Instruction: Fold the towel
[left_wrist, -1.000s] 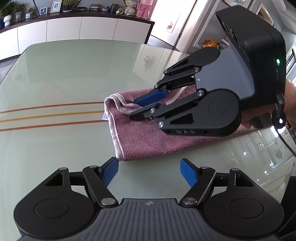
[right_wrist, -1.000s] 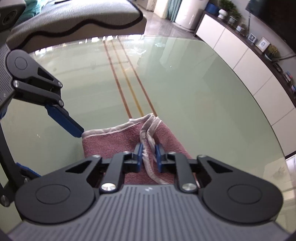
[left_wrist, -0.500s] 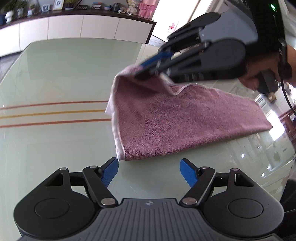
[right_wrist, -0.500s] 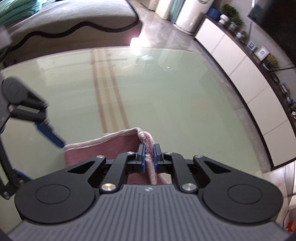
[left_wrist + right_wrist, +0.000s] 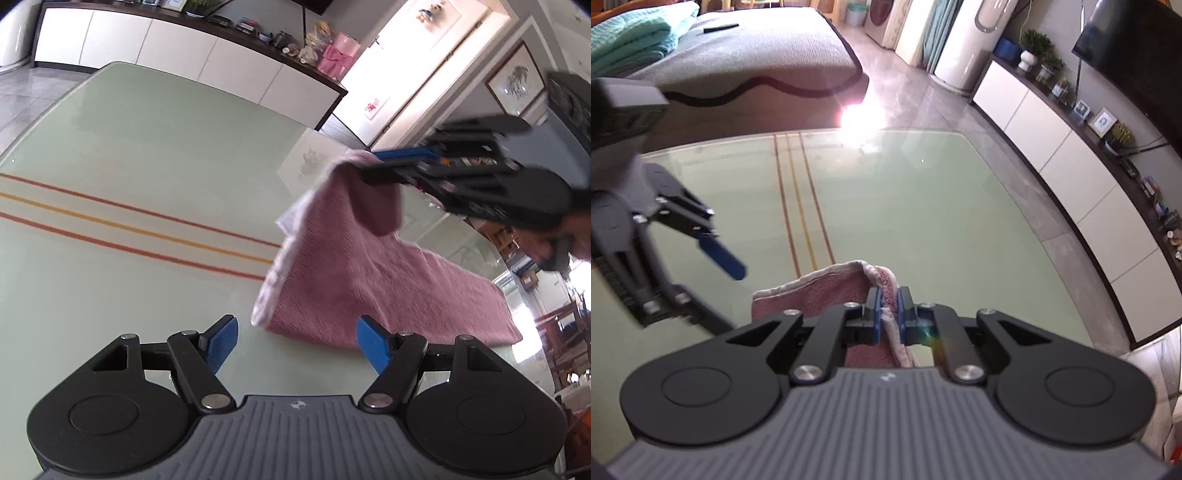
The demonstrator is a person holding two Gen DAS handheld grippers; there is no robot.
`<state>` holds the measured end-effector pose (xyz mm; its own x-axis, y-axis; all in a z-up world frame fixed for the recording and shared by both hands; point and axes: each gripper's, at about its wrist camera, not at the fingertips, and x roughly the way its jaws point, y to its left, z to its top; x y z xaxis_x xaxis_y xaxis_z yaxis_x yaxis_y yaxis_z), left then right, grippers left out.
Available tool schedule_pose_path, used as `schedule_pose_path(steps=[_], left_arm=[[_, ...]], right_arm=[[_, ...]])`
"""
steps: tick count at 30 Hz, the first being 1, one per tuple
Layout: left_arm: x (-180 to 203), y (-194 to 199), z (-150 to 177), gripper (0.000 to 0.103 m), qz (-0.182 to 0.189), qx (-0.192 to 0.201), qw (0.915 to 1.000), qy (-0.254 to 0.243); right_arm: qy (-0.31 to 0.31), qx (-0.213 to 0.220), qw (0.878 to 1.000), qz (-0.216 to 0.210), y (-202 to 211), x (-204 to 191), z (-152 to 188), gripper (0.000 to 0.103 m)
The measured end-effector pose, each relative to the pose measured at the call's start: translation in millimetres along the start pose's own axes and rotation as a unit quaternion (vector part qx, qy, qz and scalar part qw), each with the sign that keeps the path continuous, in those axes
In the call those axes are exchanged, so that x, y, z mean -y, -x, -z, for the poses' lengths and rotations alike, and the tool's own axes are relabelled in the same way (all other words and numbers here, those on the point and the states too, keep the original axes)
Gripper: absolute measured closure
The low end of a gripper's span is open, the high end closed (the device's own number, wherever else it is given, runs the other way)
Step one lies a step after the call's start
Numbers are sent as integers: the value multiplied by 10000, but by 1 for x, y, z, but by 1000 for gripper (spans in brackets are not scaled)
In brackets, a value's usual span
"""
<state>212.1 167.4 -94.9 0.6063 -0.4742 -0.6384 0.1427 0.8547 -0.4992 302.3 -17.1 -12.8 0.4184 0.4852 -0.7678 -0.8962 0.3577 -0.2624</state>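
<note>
Our right gripper (image 5: 889, 308) is clamped on the pink towel's (image 5: 369, 273) raised corner above the glass table (image 5: 147, 155), while our left gripper (image 5: 295, 341), jaws closing on nothing, sits just short of the near corner.

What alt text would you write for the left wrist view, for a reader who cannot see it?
The right gripper, shut on a corner of a pink towel, holds that corner above a glass table while the rest of the towel lies on the table. In the foreground the left gripper has nothing between its closing jaws, near the towel's closest edge.
</note>
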Motion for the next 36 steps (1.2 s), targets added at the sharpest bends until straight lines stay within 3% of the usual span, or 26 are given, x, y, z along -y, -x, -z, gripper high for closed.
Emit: schedule_pose_path(steps=[8, 17, 23, 28, 31, 33, 36], left_arm=[[-3, -4, -5, 29, 142, 65, 9991, -404], [6, -16, -3, 30, 777, 152, 9962, -351], [6, -8, -5, 53, 1154, 519, 9917, -216], [7, -12, -7, 63, 1134, 558, 9919, -112], [10, -9, -6, 78, 1178, 541, 9914, -197], [11, -5, -4, 97, 1183, 555, 9911, -270], [15, 1, -1, 98, 1218, 615, 9900, -346]], right_arm=[[23, 288, 9995, -135, 23, 8, 6, 94], [-106, 522, 9985, -144, 53, 22, 21, 94], [-161, 486, 9987, -74, 57, 23, 25, 94], [-165, 450, 9989, -18, 56, 23, 24, 94], [-221, 394, 9990, 52, 55, 28, 25, 94], [-250, 334, 9991, 101, 54, 33, 27, 94], [-284, 274, 9991, 137, 52, 39, 31, 94]])
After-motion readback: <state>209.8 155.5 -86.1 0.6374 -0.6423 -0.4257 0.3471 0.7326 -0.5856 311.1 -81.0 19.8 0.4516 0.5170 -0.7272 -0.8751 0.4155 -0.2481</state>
